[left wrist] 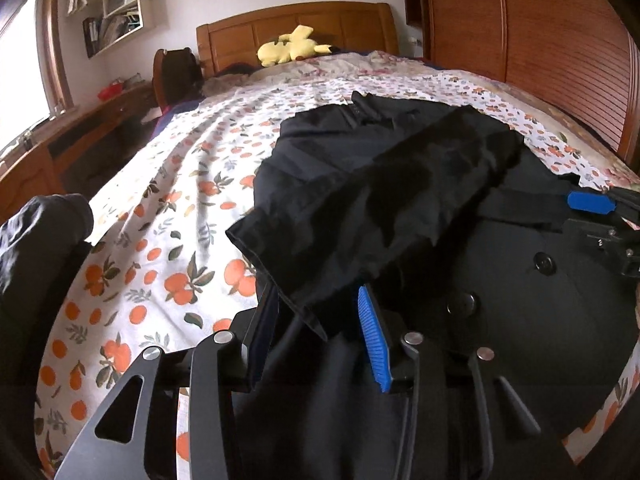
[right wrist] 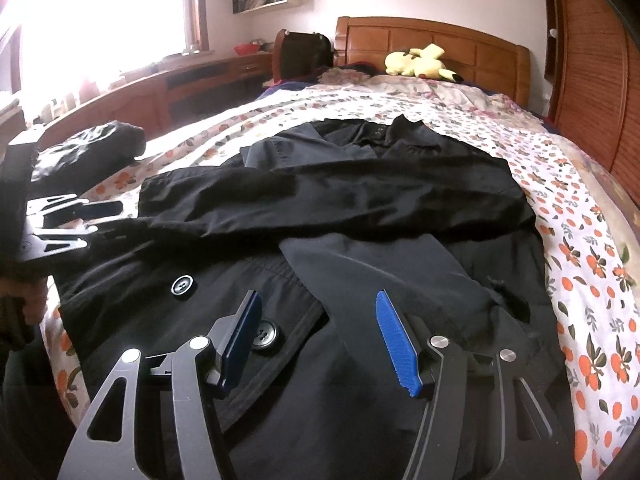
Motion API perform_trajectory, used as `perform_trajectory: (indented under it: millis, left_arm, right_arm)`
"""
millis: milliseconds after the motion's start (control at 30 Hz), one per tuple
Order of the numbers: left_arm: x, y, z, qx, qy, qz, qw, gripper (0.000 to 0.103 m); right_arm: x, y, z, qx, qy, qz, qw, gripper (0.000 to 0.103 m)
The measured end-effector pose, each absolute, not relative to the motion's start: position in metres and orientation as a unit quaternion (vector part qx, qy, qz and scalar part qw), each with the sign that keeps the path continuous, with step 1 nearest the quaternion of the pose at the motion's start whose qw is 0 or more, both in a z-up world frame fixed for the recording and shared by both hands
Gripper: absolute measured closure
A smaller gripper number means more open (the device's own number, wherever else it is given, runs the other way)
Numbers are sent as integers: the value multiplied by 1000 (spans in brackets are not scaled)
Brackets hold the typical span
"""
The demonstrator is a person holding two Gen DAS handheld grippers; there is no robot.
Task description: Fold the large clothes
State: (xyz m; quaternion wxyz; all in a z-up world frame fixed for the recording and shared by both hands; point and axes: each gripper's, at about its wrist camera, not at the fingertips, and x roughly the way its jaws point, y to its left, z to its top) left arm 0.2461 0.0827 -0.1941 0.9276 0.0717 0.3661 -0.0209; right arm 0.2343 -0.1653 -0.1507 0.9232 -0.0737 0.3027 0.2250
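Left wrist view gives us the left claw low over a black coat spread on the bed. Its jaws stand partly apart, and the cuff end of the coat's sleeve lies between them; the ribbed blue pad on one finger sits clear of the cloth, so we see no squeeze on it. That sleeve is folded across the coat's front, running from the far shoulder to the near edge. Two dark buttons show on the coat's front beside the sleeve.

From the right wrist view we see the right claw above the lower front of the coat, jaws well apart with nothing between its blue pads. A button lies just beside its left finger.

At the far left of that view the left claw rests at the sleeve's cuff end. The bedsheet is white with orange fruit, a yellow plush toy lies against the wooden headboard, and a dark bundle of clothing sits near the bed's left edge.
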Motion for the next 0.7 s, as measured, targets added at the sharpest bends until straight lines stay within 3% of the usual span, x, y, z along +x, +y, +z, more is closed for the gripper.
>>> perform_trajectory:
  millis: [333,367,400,433,700]
  left_arm:
    - [250,77,-207,74,386,-23,919,59]
    - [250,76,-208,75,388,-23,918,63]
    - [250,75,-209,77,390,-25,917,88]
    - [251,74,-210,81,395,-24,915,98]
    - [213,58,-175,59,362,-57,929,100]
  right_arm:
    - [227,-168,-146,-71,297,223,926,46]
    - [226,-169,-145,-70,296,222,927,46]
    - [225,-171,-145,-71,295,220,927,46]
    - [223,-172,-144,-72,295,218,928,46]
    - [217,-187,-140,-66,289,209,932,46]
